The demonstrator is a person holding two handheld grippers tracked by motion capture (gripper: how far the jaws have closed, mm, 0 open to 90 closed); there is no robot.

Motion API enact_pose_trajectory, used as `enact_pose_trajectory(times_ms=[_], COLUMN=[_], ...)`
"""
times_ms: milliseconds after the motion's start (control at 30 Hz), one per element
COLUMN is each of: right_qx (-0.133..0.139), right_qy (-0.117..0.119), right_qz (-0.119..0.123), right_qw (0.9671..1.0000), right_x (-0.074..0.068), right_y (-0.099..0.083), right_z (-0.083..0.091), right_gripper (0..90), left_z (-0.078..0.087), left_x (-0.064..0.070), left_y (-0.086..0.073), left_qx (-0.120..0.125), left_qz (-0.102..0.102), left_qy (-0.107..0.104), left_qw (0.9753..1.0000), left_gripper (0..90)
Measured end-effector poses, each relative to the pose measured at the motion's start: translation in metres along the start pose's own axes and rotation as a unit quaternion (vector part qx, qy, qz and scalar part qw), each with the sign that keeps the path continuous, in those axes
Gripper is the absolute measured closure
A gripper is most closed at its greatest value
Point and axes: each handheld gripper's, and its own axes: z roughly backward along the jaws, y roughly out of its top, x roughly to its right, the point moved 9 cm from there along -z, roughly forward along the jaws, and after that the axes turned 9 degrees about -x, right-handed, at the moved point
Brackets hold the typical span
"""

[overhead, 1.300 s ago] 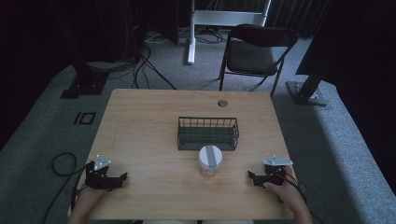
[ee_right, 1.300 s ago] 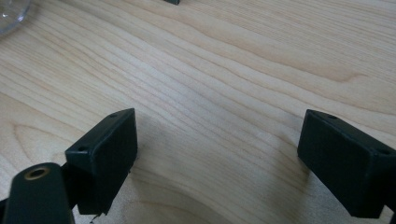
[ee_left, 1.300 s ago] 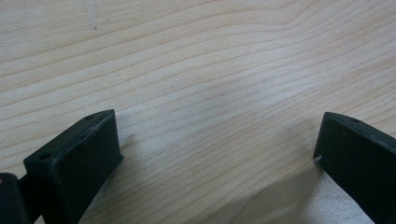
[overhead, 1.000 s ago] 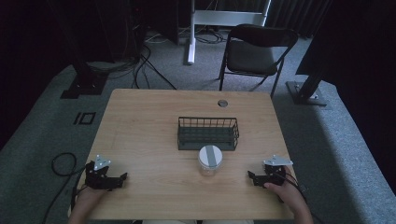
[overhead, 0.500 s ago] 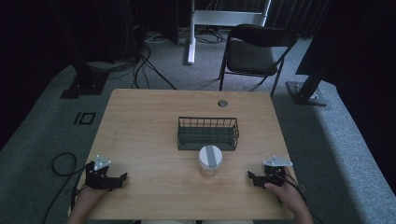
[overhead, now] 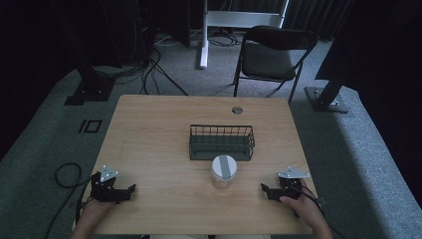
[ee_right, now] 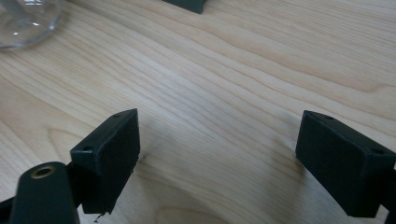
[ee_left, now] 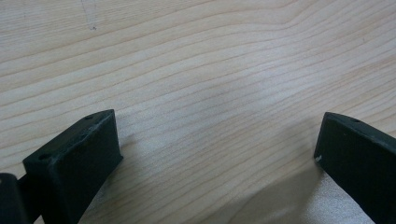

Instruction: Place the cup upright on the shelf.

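Right gripper [overhead: 269, 191] rests low on the table [overhead: 149, 129] near its front right corner, jaws spread wide and holding nothing, as my right gripper view confirms with bare wood between them. From it I find the glass jar [overhead: 223, 172] ahead and to the left, just in front of the wire basket [overhead: 221, 142]; the jar's rounded base enters the upper left corner of that view [ee_right: 25, 21]. The jar stands upright, long axis vertical, with a pale lid crossed by a grey band. I judge the right gripper nearer to it than the left gripper [overhead: 124, 191], which lies well apart at the front left, jaws likewise wide and empty over plain wood. Whether the jar holds anything I cannot tell. The basket appears empty, its long side running across the table. A small round grommet [overhead: 237, 110] sits near the far edge, and a folding chair [overhead: 271, 55] stands beyond.
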Motion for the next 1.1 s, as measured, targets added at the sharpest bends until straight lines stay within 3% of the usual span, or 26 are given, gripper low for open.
enact_pose_trajectory(times_ms=[433, 1100], right_qx=[0.015, 0.022], right_qy=[0.002, 0.049], right_qz=[0.014, 0.045], right_qw=[0.9998, 0.9976], right_x=[-0.013, -0.048], right_y=[0.015, 0.028], right_z=[-0.001, -0.004], right_gripper=[14.5, 12.8], left_z=[0.000, 0.000], left_x=[0.000, 0.000], left_y=[0.000, 0.000], left_qx=[0.000, 0.000], left_qz=[-0.002, -0.003], left_qy=[-0.001, -0.001], left_qw=[1.0000, 1.0000], left_gripper=[0.4, 0.4])
